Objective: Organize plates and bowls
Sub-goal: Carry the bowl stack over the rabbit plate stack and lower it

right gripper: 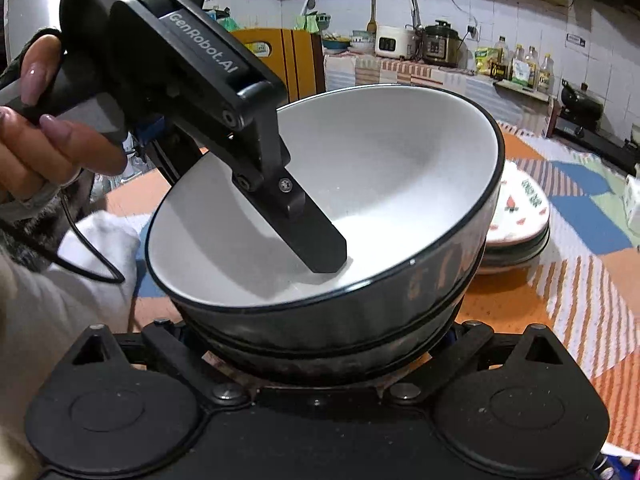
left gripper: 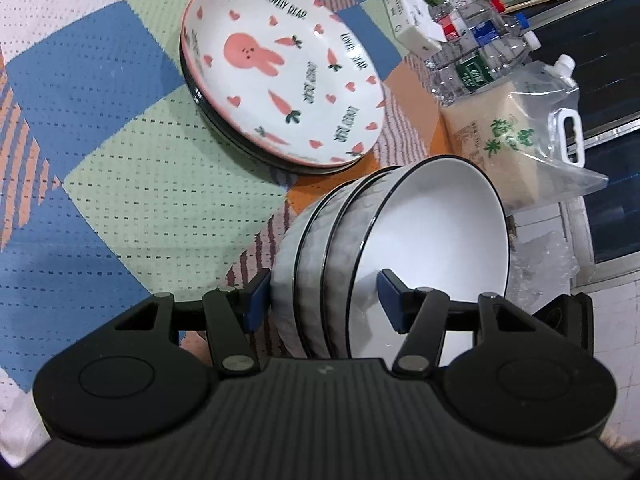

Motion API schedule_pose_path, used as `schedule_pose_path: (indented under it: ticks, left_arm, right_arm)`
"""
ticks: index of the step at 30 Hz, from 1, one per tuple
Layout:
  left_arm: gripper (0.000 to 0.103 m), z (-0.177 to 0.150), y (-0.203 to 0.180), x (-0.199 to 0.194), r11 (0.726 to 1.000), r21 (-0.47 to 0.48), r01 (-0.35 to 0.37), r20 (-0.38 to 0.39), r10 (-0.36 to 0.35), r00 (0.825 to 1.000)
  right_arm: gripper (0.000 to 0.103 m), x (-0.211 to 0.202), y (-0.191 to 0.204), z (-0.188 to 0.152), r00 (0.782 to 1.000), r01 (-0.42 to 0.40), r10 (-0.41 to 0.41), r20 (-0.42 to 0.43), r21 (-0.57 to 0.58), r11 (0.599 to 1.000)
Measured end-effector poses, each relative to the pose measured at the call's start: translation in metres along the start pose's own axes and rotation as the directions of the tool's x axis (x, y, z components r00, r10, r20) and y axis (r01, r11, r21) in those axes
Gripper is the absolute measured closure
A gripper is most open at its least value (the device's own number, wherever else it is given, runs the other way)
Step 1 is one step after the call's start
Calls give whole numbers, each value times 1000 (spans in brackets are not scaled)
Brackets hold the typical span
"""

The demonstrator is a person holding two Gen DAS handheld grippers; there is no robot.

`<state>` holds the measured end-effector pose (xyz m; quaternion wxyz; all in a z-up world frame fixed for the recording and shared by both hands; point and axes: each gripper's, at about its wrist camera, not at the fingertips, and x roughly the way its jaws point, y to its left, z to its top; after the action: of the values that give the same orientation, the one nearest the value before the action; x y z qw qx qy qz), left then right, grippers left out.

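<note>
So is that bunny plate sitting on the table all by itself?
No, the bunny plate lies on top of a stack of other plates, whose dark rims show beneath it.

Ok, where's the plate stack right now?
In the left wrist view the plate stack lies on the patchwork tablecloth, up and left of the nested bowls in the left gripper.

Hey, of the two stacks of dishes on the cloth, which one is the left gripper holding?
The stack of bowls, tilted, white inside with dark rims. The left gripper has one finger outside, one inside the top bowl. The plate stack with the pink rabbit lies flat and untouched.
</note>
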<state>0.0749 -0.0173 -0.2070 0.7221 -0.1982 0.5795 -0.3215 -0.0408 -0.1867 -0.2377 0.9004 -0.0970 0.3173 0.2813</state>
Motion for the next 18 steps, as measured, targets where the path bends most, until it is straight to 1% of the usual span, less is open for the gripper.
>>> schedule_pose_path:
  ticks: [5, 9, 18]
  left_arm:
    - [48, 11, -11, -18, 999, 44, 8, 3, -8, 1000]
    - [47, 21, -21, -31, 997, 73, -15, 23, 13, 1000]
    - [47, 55, -41, -49, 991, 126, -49, 34, 45, 998]
  right_arm:
    - [2, -9, 4, 15, 1000, 25, -24, 19, -14, 1000]
    - [2, -11, 3, 28, 999, 32, -32, 41, -17, 999]
    - [2, -7, -8, 57, 995, 50, -50, 81, 9, 999]
